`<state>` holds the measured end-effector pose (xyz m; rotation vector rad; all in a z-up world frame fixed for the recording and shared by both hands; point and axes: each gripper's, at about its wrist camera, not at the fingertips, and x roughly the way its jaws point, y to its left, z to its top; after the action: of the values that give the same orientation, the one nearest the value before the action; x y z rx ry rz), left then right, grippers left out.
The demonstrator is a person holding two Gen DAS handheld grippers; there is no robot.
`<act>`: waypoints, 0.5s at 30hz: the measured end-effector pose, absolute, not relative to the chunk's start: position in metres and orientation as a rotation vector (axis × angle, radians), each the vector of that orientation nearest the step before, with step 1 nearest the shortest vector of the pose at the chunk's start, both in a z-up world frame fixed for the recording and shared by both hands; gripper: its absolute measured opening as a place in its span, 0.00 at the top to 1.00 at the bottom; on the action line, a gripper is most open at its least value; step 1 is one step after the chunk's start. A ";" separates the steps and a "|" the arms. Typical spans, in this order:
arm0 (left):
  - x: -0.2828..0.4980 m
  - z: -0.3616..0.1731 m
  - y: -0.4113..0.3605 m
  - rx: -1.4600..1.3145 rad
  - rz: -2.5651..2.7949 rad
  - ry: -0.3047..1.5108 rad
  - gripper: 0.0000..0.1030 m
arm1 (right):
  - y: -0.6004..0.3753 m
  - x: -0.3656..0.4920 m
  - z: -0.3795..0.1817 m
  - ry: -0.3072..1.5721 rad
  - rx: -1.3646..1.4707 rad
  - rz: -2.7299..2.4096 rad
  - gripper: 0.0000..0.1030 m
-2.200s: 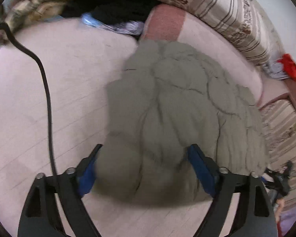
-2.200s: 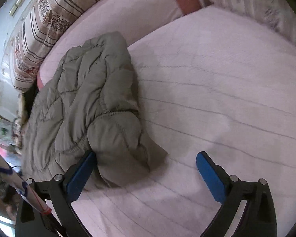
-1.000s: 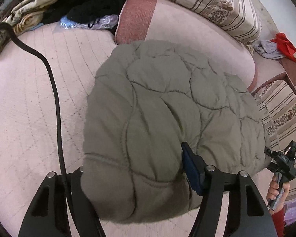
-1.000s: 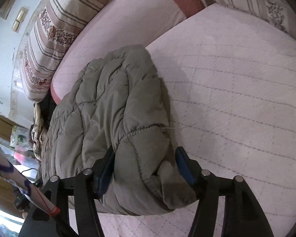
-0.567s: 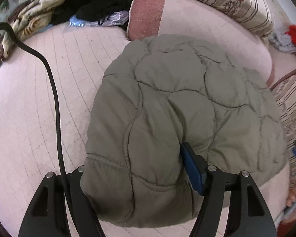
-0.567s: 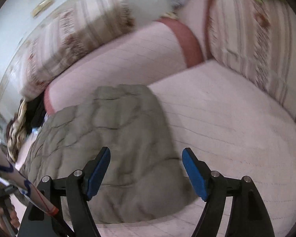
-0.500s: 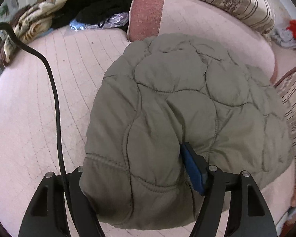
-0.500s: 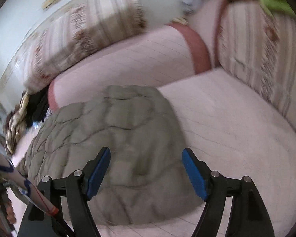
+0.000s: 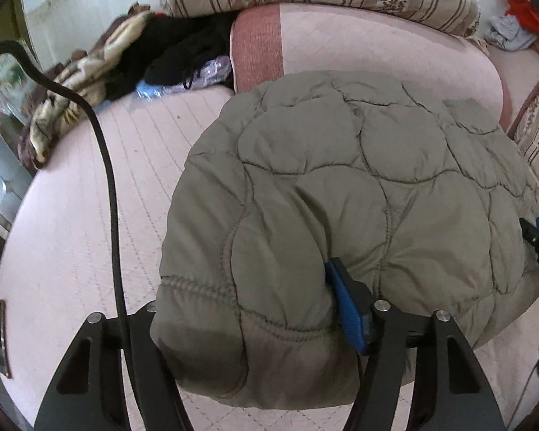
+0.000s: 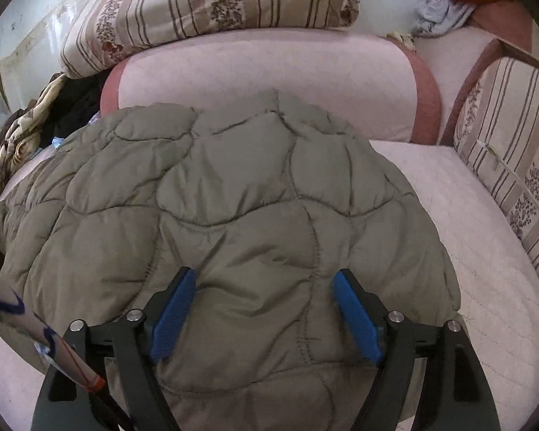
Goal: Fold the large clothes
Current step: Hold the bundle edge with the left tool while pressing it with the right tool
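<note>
While the puffy green jacket (image 10: pixel 255 215) lies folded on the pink bed (image 10: pixel 478 287), its far edge against the back cushion (image 10: pixel 269 82), your left gripper (image 9: pixel 248 309) squeezes a thick roll of the near hem and has just been closing on it. Your right gripper (image 10: pixel 266 309) has just been opening; its blue pads (image 10: pixel 355 316) now stand wide apart over the jacket, with cloth bulging between them but not pinched.

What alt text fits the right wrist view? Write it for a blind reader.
A puffy olive-green quilted jacket lies bundled on a pale pink quilted sofa seat, bulging between the blue pads of the right gripper, whose jaws have just been opening. Striped floral cushions sit behind.
</note>
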<state>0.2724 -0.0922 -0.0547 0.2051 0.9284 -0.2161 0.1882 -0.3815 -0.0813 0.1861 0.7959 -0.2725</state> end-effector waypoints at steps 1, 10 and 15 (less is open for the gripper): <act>0.267 -0.052 -0.093 0.216 -0.210 0.914 0.40 | -0.385 0.187 -0.081 0.801 0.195 -0.278 0.19; 0.254 -0.043 -0.096 0.253 -0.192 0.885 0.42 | -0.384 0.169 -0.053 0.687 0.308 -0.248 0.19; 0.252 -0.045 -0.103 0.302 -0.168 0.866 0.42 | -0.342 0.185 -0.057 0.683 0.203 -0.192 0.19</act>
<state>0.2516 -0.1031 -0.0448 0.3019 0.8665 -0.1682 0.1853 -0.3424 -0.0570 0.2028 0.6830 -0.1919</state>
